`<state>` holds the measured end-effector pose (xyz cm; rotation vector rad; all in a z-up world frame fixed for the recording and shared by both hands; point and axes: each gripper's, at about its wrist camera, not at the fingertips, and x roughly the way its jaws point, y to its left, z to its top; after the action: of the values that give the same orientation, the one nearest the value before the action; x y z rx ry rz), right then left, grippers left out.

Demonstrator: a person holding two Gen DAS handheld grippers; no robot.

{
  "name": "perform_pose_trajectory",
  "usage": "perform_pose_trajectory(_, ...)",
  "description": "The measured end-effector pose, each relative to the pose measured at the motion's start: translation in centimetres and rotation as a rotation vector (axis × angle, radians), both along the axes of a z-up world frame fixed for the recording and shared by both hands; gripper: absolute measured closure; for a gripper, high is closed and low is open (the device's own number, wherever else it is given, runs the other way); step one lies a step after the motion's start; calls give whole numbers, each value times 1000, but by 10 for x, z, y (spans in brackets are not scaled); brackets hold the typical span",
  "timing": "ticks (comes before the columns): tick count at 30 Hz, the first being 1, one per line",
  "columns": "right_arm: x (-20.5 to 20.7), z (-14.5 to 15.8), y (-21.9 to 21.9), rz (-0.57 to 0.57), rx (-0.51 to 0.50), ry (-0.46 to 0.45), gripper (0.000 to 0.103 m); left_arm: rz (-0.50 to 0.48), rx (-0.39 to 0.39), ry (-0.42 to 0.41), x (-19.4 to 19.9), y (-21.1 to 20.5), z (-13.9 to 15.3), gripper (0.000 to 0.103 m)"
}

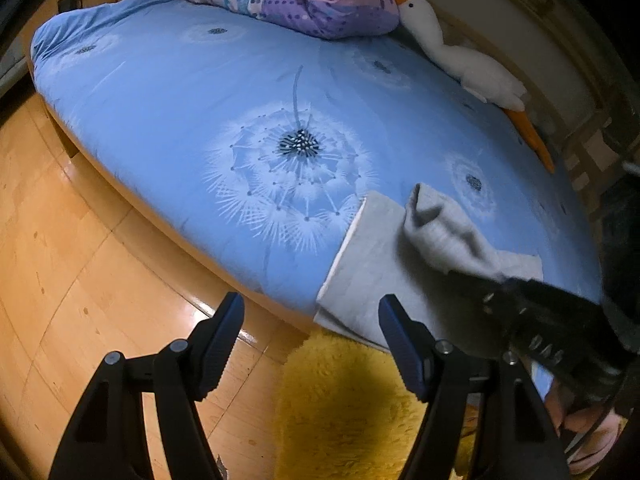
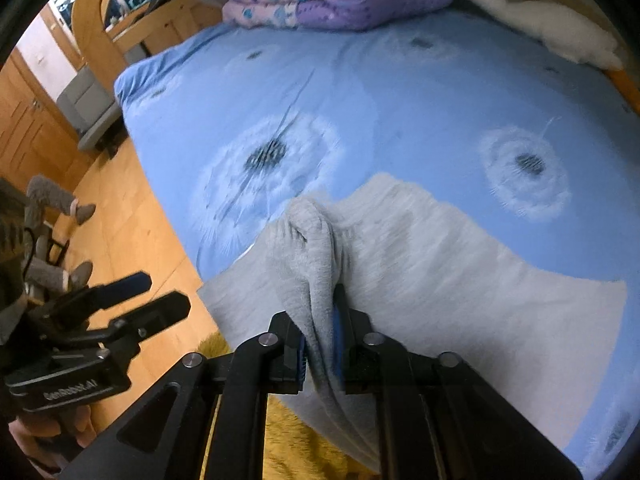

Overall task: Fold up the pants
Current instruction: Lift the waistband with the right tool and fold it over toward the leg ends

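My right-wrist view is motion-smeared, so the grey pants (image 2: 440, 264) lose their texture. Their lower part runs behind my right gripper (image 2: 322, 344). The goose plush (image 2: 540, 20) is cut off at the frame's top edge.

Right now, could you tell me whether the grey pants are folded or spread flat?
Partly folded: the grey pants lie on the bed with one end lifted over them.

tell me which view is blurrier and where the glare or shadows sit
Right wrist view is blurrier: the grey pants and bedsheet smear. Left wrist view is sharper, with glare on the wooden floor and a dark shadow on the yellow rug. Both bend at the edges.
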<state>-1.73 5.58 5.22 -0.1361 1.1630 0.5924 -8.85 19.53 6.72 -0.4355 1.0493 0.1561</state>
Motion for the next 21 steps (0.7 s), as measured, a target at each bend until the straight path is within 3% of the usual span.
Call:
perform_pose_trajectory(8, -13, 1, 0, 73, 112, 75, 51, 11, -18, -1, -2, 2, -2, 30)
perform_pose_trajectory(13, -24, 15, -16, 114, 108, 62, 50, -4, -46, -16, 0, -4, 2, 30)
perform_pose_trajectory(21, 3, 17, -82, -37, 26, 28, 50, -75, -117, -40, 16, -34, 6, 30)
